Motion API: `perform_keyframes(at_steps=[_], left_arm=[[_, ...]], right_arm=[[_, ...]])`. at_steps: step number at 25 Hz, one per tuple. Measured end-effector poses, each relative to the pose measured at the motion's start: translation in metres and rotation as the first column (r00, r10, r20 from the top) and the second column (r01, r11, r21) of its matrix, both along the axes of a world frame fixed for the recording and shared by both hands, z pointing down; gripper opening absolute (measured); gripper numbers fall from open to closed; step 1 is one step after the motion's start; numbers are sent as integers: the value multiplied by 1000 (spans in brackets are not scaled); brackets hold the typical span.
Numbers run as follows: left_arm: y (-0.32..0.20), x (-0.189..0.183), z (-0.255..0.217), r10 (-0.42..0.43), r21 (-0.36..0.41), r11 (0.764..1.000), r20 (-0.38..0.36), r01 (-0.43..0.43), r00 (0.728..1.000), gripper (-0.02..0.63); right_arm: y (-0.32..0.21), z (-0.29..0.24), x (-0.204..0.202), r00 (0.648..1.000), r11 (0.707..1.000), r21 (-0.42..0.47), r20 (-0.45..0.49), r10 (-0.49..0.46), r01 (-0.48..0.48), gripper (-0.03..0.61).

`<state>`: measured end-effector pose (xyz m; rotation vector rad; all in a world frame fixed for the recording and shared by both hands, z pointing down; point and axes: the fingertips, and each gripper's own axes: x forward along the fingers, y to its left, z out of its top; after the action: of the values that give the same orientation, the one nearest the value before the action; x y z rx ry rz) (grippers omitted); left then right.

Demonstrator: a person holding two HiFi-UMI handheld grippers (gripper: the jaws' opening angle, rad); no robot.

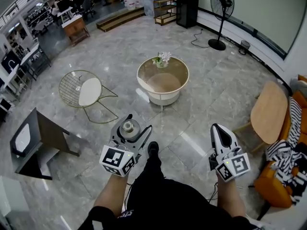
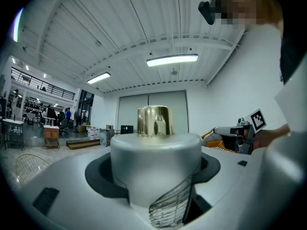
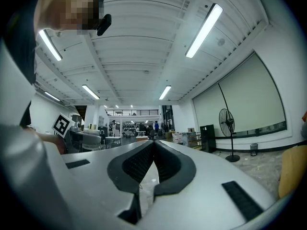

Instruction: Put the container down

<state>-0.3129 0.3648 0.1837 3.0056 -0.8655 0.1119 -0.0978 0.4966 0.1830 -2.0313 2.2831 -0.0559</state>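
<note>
A grey round container (image 1: 127, 127) with a shiny gold knob (image 2: 154, 120) on its lid sits upright between the jaws of my left gripper (image 1: 136, 124), which is shut on it at waist height above the floor. In the left gripper view the container (image 2: 156, 166) fills the middle, with the pale fingers (image 2: 57, 181) on either side. My right gripper (image 1: 218, 128) is held at the right, shut with nothing in it; its dark pads (image 3: 139, 164) meet at the tips.
A round glass-topped table (image 1: 180, 71) with a small flower vase (image 1: 162, 59) stands ahead on the marble floor. A wire chair (image 1: 86, 92) is to its left, a dark side table (image 1: 33, 138) nearer left, a wooden table (image 1: 268, 111) and an orange sofa (image 1: 300, 104) at the right.
</note>
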Motion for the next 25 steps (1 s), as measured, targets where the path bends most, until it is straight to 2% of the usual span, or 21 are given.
perform_keyframes(at_steps=[6, 14, 20, 25], left_arm=[[-66, 27, 13, 10, 6, 1000, -9, -10, 1000, 345], [-200, 62, 20, 47, 3, 999, -26, -47, 999, 345], [-306, 68, 17, 70, 30, 997, -13, -70, 997, 347], [-375, 68, 23, 80, 20, 997, -11, -80, 997, 345]], right_arm=[[-62, 15, 20, 1000, 999, -34, 1, -2, 2, 15], [-202, 24, 41, 1000, 997, -77, -3, -12, 12, 15], [-315, 24, 44, 1000, 995, -99, -1, -14, 14, 15], [-382, 23, 40, 1000, 994, -111, -4, -12, 12, 15]])
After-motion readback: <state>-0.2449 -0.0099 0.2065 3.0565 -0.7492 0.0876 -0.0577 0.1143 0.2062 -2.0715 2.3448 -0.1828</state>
